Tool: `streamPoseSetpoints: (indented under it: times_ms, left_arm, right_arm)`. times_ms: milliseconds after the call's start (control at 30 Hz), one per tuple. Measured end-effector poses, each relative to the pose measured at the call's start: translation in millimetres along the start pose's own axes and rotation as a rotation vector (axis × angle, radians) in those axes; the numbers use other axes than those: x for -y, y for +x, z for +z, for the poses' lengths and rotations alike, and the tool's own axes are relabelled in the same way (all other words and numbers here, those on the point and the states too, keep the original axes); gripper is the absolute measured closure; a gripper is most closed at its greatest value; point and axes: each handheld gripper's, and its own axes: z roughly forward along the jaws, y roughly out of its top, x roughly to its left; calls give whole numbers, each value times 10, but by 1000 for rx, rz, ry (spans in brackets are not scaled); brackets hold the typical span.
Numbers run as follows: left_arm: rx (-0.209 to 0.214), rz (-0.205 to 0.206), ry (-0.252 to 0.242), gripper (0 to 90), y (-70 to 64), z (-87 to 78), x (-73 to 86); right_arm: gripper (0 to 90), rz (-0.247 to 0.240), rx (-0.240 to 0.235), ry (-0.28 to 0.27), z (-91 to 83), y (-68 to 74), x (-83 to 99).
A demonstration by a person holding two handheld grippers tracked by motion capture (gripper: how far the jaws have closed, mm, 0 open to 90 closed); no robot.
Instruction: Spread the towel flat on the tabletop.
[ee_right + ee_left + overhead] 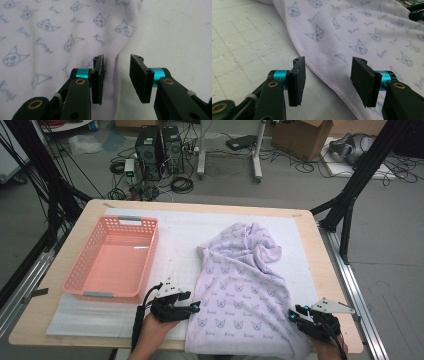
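A pale lilac towel (240, 280) printed with small cat faces lies on the white mat, bunched at its far end and hanging over the table's near edge. My left gripper (196, 308) sits at the towel's left hem, open, its jaws straddling the stitched edge of the towel (352, 42). My right gripper (291, 315) rests at the towel's right hem near the front edge, open with a narrower gap, the hem of the towel (62, 37) lying between its jaws. Neither gripper has closed on the cloth.
A pink plastic basket (75, 280) stands empty on the left of the white mat (175, 240). The wooden table edge (320, 255) runs close on the right. Computers, cables and boxes lie on the floor beyond the table.
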Motion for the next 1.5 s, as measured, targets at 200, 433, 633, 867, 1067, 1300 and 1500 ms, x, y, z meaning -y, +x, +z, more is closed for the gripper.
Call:
streamPoseSetpoints:
  times_ms: [200,433,633,867,1067,1300,1500]
  left_arm:
    - [-23,28,66,441,-14,123,-63]
    - [-42,125,89,850,-109,100,-27]
    - [-27,92,93,870,-97,8,22]
    - [1,73,72,870,-131,-203,113]
    - [30,94,71,871,-229,-387,229]
    - [70,114,75,862,-313,-470,342]
    - [43,84,22,572,-185,-344,151]
  right_arm:
    - [724,-28,-33,20,136,-20,-93]
    - [845,-20,-68,26,105,-1,-77]
    - [850,6,-69,28,-31,-42,12]
    - [852,28,-95,-3,-233,-71,110]
    - [854,1,-108,9,-372,35,177]
    - [851,-7,-127,41,-519,123,323]
    - [728,26,-115,-28,-485,82,187]
